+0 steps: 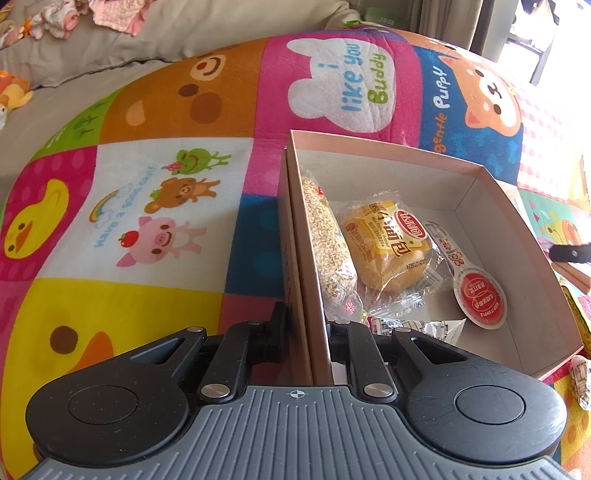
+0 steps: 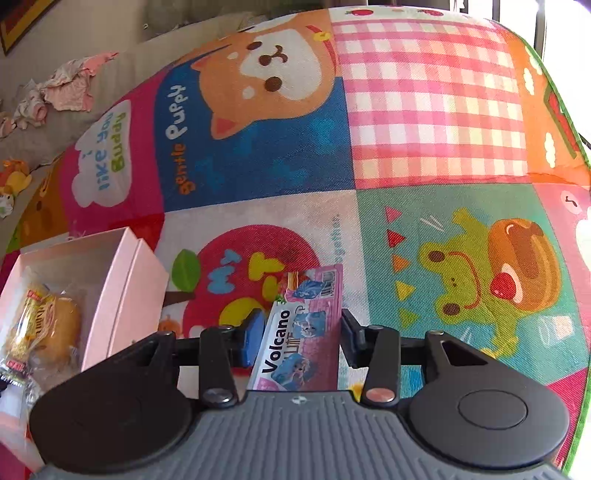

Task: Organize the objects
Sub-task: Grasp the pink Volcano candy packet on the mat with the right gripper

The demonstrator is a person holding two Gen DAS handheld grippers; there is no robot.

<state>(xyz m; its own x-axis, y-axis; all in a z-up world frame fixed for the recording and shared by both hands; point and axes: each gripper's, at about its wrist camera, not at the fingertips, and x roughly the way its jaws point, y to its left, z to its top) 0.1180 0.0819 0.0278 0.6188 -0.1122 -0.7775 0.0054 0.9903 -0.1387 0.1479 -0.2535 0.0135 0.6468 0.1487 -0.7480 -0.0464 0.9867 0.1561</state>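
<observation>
A pink cardboard box [image 1: 491, 206] sits on the colourful play mat. Inside lie a sesame bar packet [image 1: 327, 240], a wrapped yellow bun [image 1: 389, 243], a red-and-white sachet [image 1: 478, 295] and a small white packet [image 1: 439, 328]. My left gripper [image 1: 306, 328] is shut on the box's near left wall. In the right wrist view the box [image 2: 122, 280] is at the left. My right gripper [image 2: 303, 332] has its fingers on both sides of a pink Volcano snack packet [image 2: 306, 325] lying on the mat; the jaws are wide and seem not to press it.
The play mat [image 2: 424, 122] covers the floor. A grey sofa [image 1: 110, 40] with crumpled pink clothes [image 1: 114, 14] stands behind. A small wrapped snack [image 1: 581, 376] lies right of the box. Soft toys [image 2: 14, 181] lie at the far left.
</observation>
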